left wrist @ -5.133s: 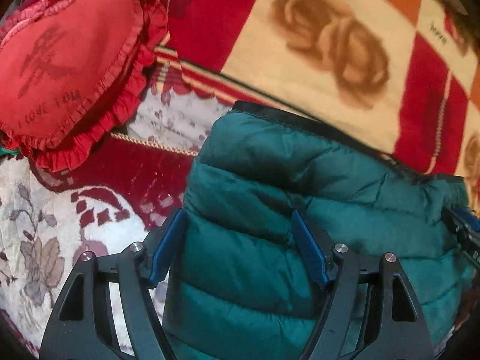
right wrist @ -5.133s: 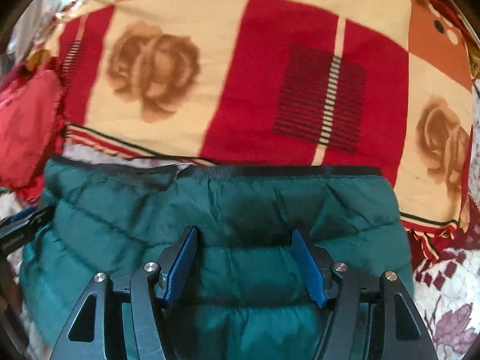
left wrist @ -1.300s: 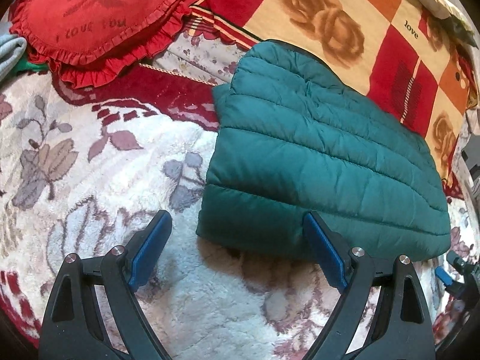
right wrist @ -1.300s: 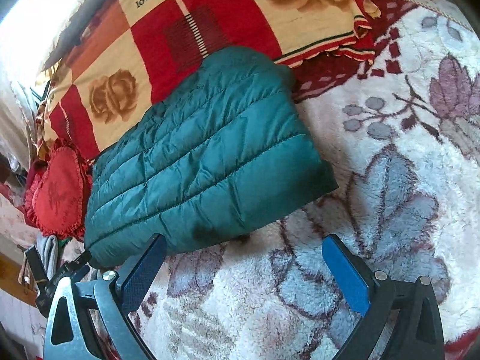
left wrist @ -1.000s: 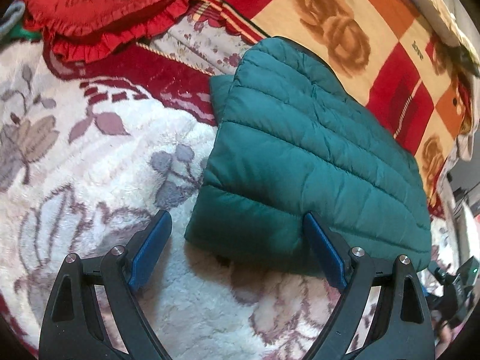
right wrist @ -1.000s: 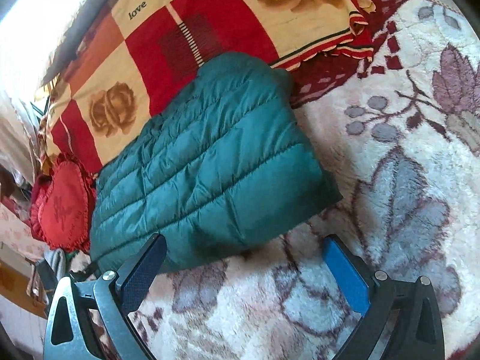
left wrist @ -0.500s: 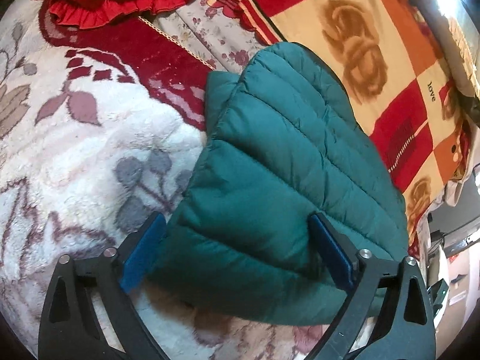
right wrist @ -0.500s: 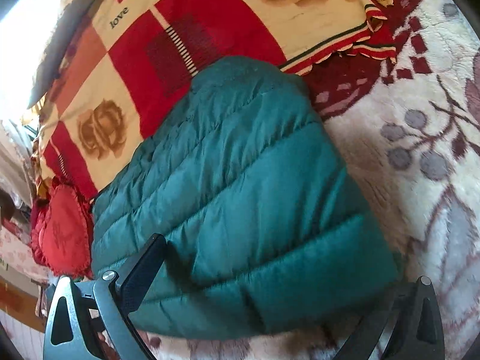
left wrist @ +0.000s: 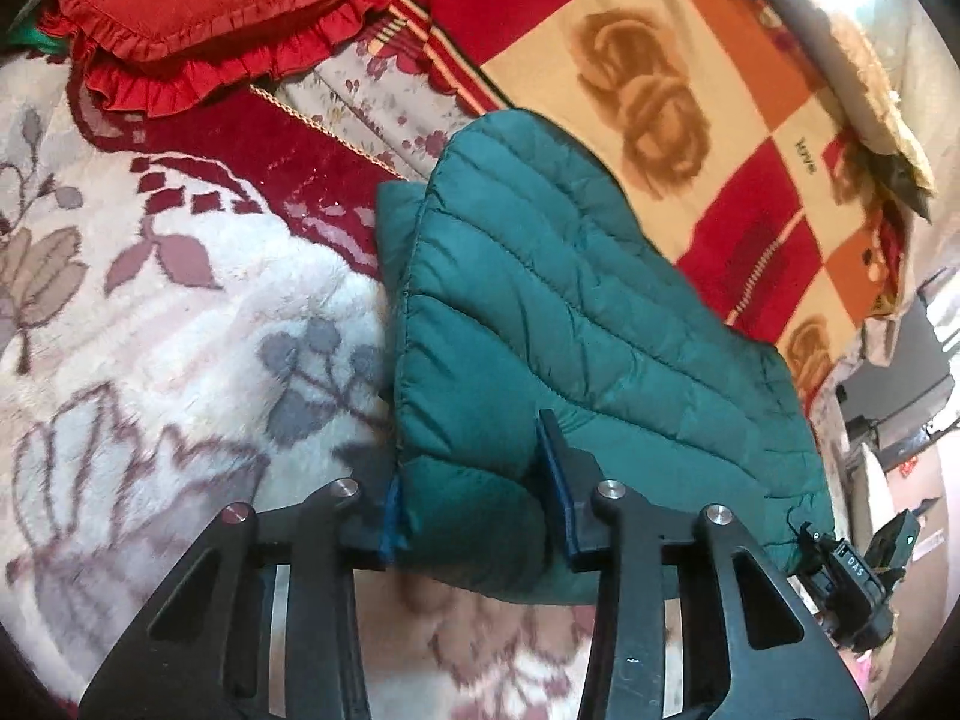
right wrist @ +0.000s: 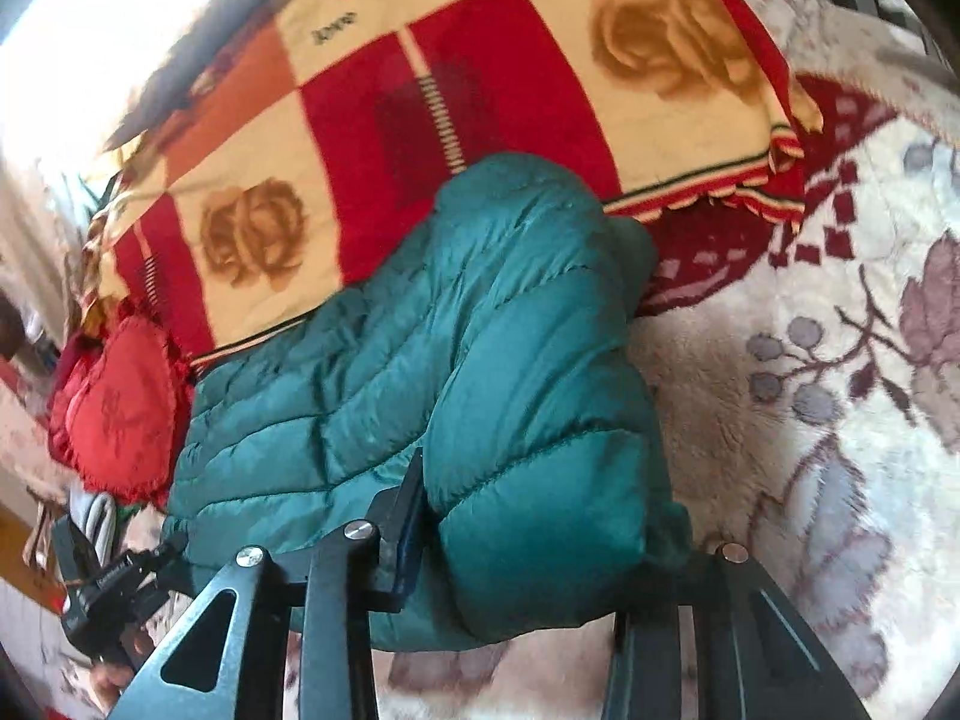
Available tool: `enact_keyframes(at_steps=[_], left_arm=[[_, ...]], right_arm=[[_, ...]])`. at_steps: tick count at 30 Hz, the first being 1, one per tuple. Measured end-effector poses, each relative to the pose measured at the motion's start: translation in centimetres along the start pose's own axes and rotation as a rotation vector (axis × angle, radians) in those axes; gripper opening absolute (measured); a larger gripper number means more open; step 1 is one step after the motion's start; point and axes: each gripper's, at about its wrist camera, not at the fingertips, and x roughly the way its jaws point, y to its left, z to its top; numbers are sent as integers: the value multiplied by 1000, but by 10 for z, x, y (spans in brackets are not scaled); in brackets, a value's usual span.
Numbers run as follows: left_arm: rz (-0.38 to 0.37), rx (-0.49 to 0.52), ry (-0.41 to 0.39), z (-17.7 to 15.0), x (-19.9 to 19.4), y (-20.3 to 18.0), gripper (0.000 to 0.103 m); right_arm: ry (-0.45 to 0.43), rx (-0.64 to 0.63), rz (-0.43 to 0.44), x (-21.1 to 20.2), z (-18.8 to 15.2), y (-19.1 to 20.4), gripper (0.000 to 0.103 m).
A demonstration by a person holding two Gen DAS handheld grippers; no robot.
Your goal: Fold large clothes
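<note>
A folded teal quilted puffer jacket point(left wrist: 570, 324) lies on the floral bedspread. My left gripper point(left wrist: 474, 498) is shut on the jacket's near left corner, with puffy fabric bunched between the blue pads. In the right wrist view the jacket point(right wrist: 420, 372) fills the middle. My right gripper point(right wrist: 534, 534) is shut on the jacket's near right corner. Its right finger is mostly hidden behind the fabric. The other gripper shows at the lower left of this view point(right wrist: 114, 588).
A red heart-shaped cushion point(left wrist: 228, 6) lies at the far left. A red, cream and orange rose-patterned blanket point(left wrist: 708, 96) lies behind the jacket. The white floral plush bedspread point(left wrist: 150, 324) spreads to the left and front.
Both grippers moved forward onto the jacket's near edge and closed on its corners. The jacket edge is now bunched up in the jaws.
</note>
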Motion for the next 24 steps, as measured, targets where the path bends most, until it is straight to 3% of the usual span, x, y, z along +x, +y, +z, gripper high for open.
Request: enact_keyframes(at_steps=[7,12,13,15,17,24], left_arm=[[-42,21,39,-41,-56,12,37],[36,67,75,-78,-68,20,39],[53,69,77,-82,-64,22,44],[91,56,62,-86,-59,25,57],[111,39,38,-88,-60,26,67],[244,132,-94,-106,-88,4,68]], right_arm=[[32,-2,40,-51,-37,-1,36],[75,20,26,-64,-73,-17,39],[93,20,8,-59,-77,-20,44],[126,60,-25,-50,-82,-32,61],[127,101,-45,-52,-85,-42,68],[45,23,-149,-97,-89,-36,72]])
